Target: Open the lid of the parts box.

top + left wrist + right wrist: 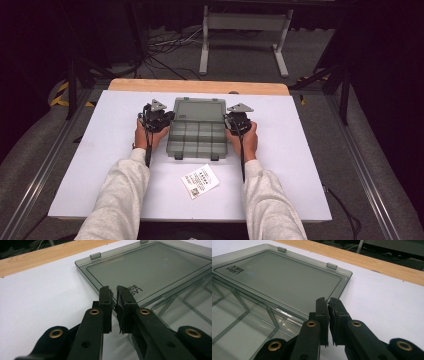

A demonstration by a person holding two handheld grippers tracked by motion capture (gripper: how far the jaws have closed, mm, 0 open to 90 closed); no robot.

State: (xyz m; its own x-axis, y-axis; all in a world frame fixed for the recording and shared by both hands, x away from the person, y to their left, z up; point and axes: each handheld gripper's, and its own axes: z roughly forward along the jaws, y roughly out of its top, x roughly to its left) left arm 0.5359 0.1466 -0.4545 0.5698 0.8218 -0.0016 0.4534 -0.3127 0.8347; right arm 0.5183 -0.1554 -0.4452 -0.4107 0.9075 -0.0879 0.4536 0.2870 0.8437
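Both grippers, left (pixel 167 116) and right (pixel 228 119), flank open organizer box (pixel 196 131); jaws closed, gripping nothing.

Bright, even light on the white table (pixel 100 150), dark surroundings, soft shadows, slightly grainy, mild blur

White table (pixel 100 165) with wooden far edge, printed card (pixel 199 181) near front, floor cables (pixel 170 42) beyond.
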